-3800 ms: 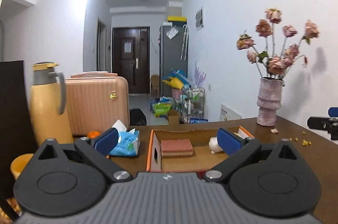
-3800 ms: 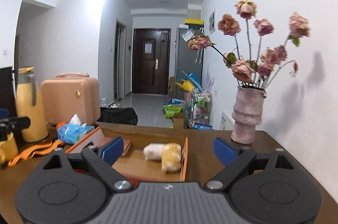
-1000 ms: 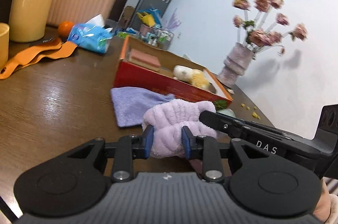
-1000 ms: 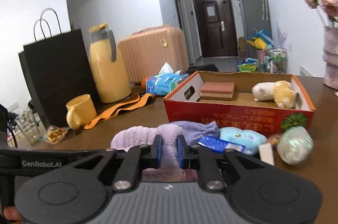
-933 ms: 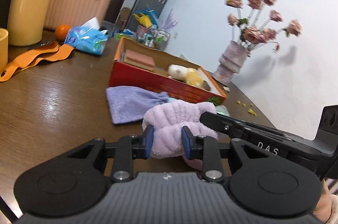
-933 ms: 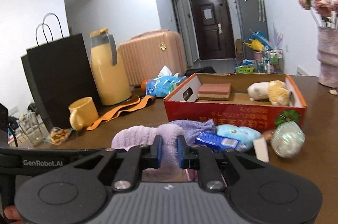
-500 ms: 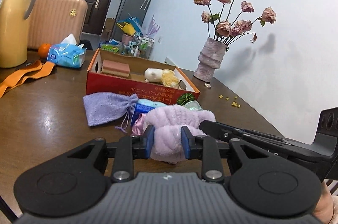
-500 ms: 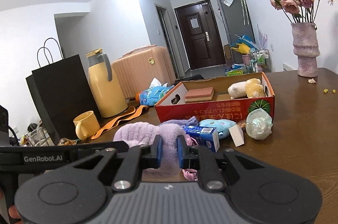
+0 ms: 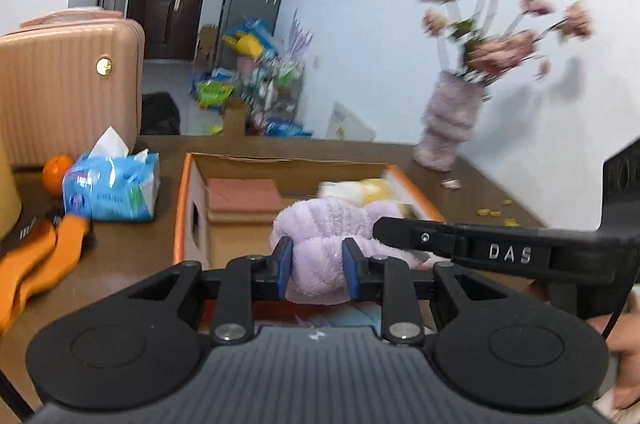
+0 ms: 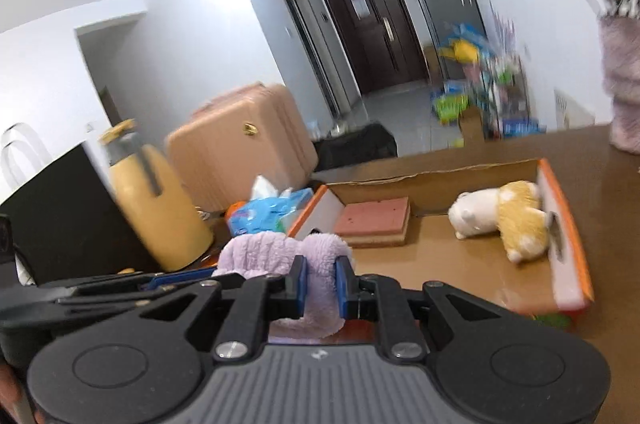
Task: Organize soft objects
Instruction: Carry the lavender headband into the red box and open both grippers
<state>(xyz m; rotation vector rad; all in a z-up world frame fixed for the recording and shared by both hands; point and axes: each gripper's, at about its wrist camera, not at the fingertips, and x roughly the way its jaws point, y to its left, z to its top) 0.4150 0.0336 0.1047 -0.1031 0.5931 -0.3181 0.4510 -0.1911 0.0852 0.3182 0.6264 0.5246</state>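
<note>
Left wrist view: the left gripper (image 9: 315, 266) has its blue pads (image 9: 283, 266) pinched onto one end of a fluffy lilac plush band (image 9: 334, 224); the right gripper (image 10: 318, 284), seen from its own camera, is likewise clamped on the other end of that band (image 10: 280, 250). The band hangs between the two tools, lifted off the table and poised over the near edge of the open orange-rimmed cardboard box (image 10: 568, 236). Inside the box lie a flat pink sponge block (image 10: 374, 220) toward the left wall and a white-and-yellow stuffed animal (image 10: 500, 216) toward the right wall, with bare floor between them.

Judged step: carrying the band to the box for release. To do it well, both tools should travel together so the plush is neither stretched nor dropped short, clear the front wall, and lower over the bare middle floor. Releasing both ends at nearly the same moment should keep the band from swinging onto the sponge or dragging back over the rim.

Outside the box, a blue tissue pack (image 9: 110, 190) and a ribbed pink suitcase (image 9: 60, 84) stand to the left.
</note>
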